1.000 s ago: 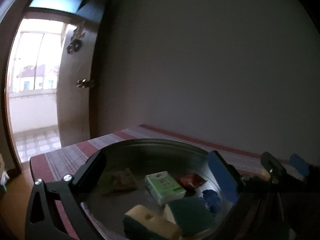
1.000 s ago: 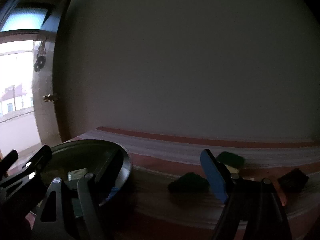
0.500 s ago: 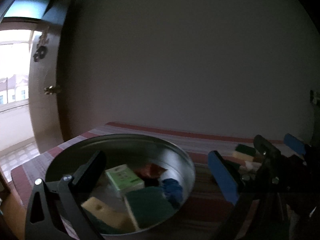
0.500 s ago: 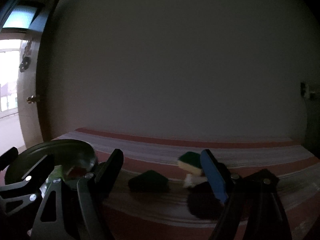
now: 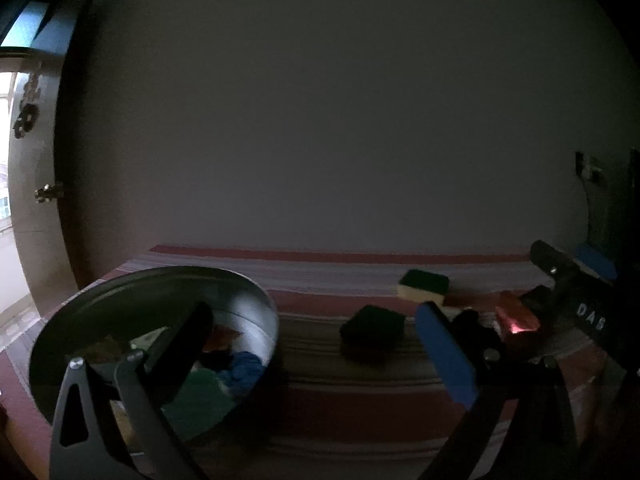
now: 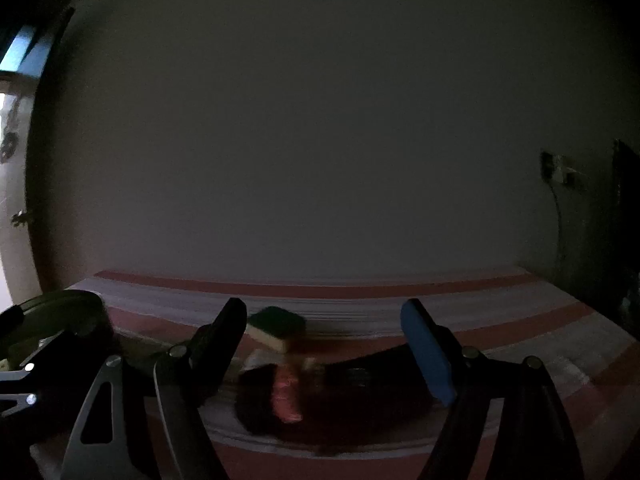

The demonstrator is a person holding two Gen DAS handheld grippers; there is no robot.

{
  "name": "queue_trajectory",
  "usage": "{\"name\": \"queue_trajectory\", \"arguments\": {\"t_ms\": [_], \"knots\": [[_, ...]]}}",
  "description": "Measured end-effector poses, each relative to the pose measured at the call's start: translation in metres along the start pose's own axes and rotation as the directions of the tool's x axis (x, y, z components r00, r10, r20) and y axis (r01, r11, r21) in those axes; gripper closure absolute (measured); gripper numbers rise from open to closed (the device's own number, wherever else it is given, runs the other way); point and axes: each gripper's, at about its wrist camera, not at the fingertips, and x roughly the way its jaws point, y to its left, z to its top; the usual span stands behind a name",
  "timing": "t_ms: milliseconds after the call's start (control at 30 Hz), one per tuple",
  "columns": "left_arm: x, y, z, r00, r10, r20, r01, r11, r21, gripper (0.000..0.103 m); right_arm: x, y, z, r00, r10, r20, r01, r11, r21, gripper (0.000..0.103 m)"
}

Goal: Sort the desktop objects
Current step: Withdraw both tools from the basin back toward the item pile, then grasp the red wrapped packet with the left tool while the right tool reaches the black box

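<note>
A round metal basin sits at the left of the striped table and holds several items, among them a green sponge and a blue cloth. A yellow-and-green sponge, a dark green sponge and a reddish packet lie on the table. My left gripper is open and empty, between basin and loose items. My right gripper is open and empty, low over the reddish packet; it also shows in the left wrist view.
The striped cloth covers the table up to a plain wall. A door stands open at the far left. A wall socket with a cable is at the right. The scene is dim.
Both grippers have swung to the right, away from the basin and toward the loose items. The right gripper has come down closer to the reddish packet. Both stay open.
</note>
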Motion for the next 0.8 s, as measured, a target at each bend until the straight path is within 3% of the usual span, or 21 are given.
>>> {"name": "queue_trajectory", "arguments": {"t_ms": [367,533,700,800], "knots": [[0.004,-0.049,0.005,0.992,-0.123,-0.018,0.124,0.989,0.077,0.0,0.009,-0.053,-0.001,0.999,-0.032,-0.042,0.036,0.996,0.087,0.021],[0.021,-0.084,0.009,0.966,-0.245,-0.085,0.253,0.962,0.103,0.0,0.006,-0.067,-0.001,0.998,-0.025,-0.05,0.031,0.992,0.122,0.021],[0.037,-0.109,0.012,0.948,-0.285,-0.143,0.299,0.949,0.095,0.001,0.002,-0.075,-0.003,0.999,-0.018,-0.041,0.026,0.984,0.178,0.021],[0.041,-0.115,0.014,0.95,-0.266,-0.164,0.282,0.955,0.088,0.001,0.001,-0.076,-0.004,0.999,-0.017,-0.047,0.026,0.982,0.19,0.021]]}}
